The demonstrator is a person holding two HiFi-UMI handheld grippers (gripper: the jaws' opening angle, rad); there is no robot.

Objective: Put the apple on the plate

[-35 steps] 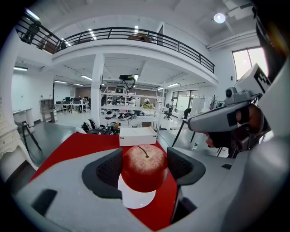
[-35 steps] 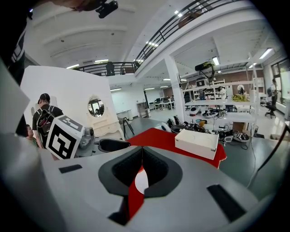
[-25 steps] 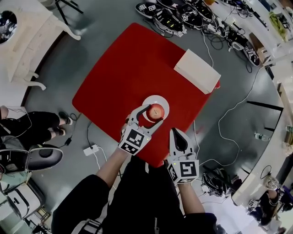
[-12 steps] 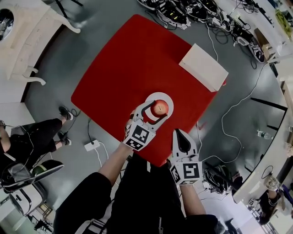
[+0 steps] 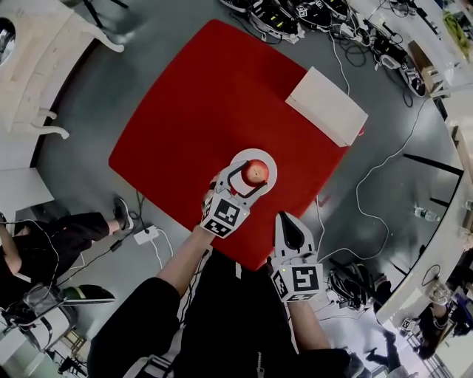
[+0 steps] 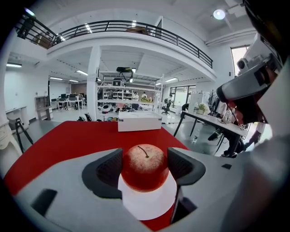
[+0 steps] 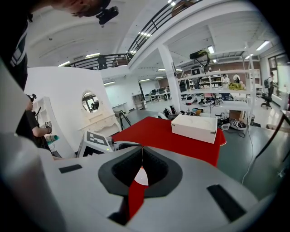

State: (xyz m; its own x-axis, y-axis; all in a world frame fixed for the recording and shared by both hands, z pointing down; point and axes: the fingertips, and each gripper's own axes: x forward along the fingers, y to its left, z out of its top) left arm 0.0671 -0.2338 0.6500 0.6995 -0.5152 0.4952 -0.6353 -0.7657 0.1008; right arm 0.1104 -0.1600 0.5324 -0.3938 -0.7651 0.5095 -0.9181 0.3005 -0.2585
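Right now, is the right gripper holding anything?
No, the right gripper has its jaws closed together with nothing between them.

Place: a large open robotics lab or workshop hall.
Structure: a mezzanine with a black railing (image 6: 136, 28) runs overhead on a white column (image 6: 94, 86). Strip lights (image 6: 82, 72) line the ceiling.
Floor: the bare grey floor (image 5: 96, 111) carries a tangle of cables (image 5: 347, 284) at the right. A power strip (image 5: 146, 236) lies near the red table (image 5: 199, 111).
Equipment: spare marker-tagged grippers (image 5: 284, 21) lie heaped on the far side. Shelving racks (image 7: 213, 86) and desks (image 6: 68, 100) stand far back.
Odd piece: a white dresser (image 7: 102, 123) with an oval mirror stands at the left.
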